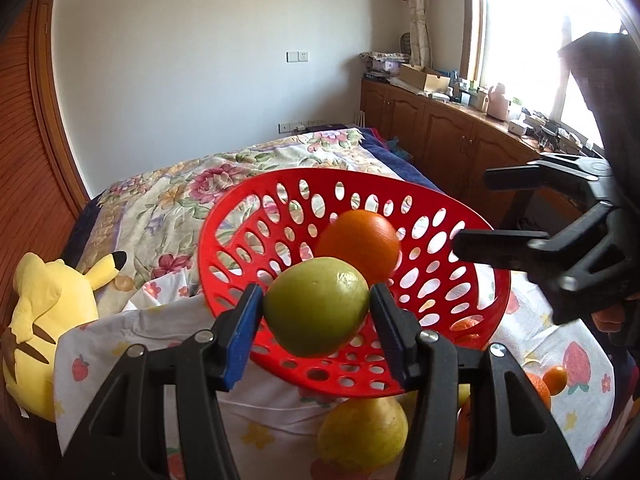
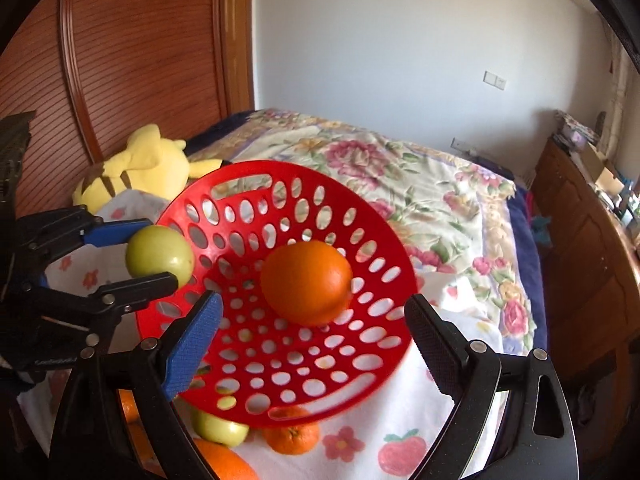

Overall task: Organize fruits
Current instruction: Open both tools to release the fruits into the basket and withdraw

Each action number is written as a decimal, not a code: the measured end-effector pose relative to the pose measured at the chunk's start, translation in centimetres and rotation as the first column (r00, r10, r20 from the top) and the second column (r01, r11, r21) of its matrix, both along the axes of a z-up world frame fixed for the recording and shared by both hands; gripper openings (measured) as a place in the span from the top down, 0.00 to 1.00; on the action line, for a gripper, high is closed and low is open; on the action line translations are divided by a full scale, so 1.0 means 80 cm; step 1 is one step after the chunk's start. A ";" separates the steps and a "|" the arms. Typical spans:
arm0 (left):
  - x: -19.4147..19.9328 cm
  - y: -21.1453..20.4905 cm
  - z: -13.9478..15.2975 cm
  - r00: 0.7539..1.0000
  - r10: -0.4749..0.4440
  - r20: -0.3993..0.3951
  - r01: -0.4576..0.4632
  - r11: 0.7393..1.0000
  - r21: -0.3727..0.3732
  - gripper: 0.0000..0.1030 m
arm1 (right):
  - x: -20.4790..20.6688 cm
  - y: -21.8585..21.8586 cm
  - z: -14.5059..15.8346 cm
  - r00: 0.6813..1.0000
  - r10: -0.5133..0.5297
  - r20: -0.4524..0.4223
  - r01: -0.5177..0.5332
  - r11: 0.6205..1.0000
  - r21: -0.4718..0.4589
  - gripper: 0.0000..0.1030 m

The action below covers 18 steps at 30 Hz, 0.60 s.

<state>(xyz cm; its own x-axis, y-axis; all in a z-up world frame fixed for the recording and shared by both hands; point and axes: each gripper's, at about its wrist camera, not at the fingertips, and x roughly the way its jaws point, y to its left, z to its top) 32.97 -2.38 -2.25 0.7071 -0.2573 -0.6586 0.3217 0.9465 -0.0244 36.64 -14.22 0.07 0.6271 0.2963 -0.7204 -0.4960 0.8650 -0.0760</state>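
1. In the left wrist view the left gripper [image 1: 316,312] fills the lower centre of the frame, its jaws closed on a green fruit [image 1: 316,306] that sits squarely between the pads, in front of the near rim of the red basket [image 1: 492,304].
2. The green fruit is nearly round, its slightly longer axis running across the frame from pad to pad.
3. Below it at the bottom edge lie a yellow-green fruit [image 1: 362,434] and small oranges [image 1: 554,380] on the fruit-print cloth [image 1: 132,344].
4. In the right wrist view the right gripper [image 2: 312,344] stands at the lower centre with jaws wide open and nothing between them, either side of the basket's near rim; whether it touches the basket I cannot tell.
5. The basket is tilted, its open bowl facing both cameras, with one large orange [image 2: 307,282] resting inside near the middle.
6. Free room in the bowl lies around the orange on every side.
7. Farther back, a yellow plush toy [image 2: 140,168] lies at the upper left and the floral bedspread [image 2: 420,184] stretches to the wall.
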 end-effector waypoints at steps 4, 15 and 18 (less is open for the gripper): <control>0.005 -0.013 -0.007 1.000 -0.010 -0.028 0.011 1.000 0.017 0.47 | -0.018 -0.011 0.001 1.000 -0.004 0.013 0.004 1.000 0.025 0.09; -0.034 -0.012 0.016 1.000 0.004 0.026 -0.003 1.000 -0.009 0.43 | -0.066 -0.041 -0.011 0.999 -0.040 0.021 0.038 0.996 0.086 0.09; -0.065 -0.005 0.022 0.999 0.003 0.049 -0.002 1.000 -0.019 0.41 | -0.087 -0.052 -0.010 0.998 -0.059 0.029 0.055 0.991 0.125 0.09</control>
<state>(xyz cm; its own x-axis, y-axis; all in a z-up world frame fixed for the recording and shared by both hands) 27.80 -2.76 -0.51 0.7393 -0.2674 -0.6180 0.3202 0.9470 -0.0267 29.68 -18.40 -0.75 0.6678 0.3452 -0.6595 -0.4446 0.8955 0.0185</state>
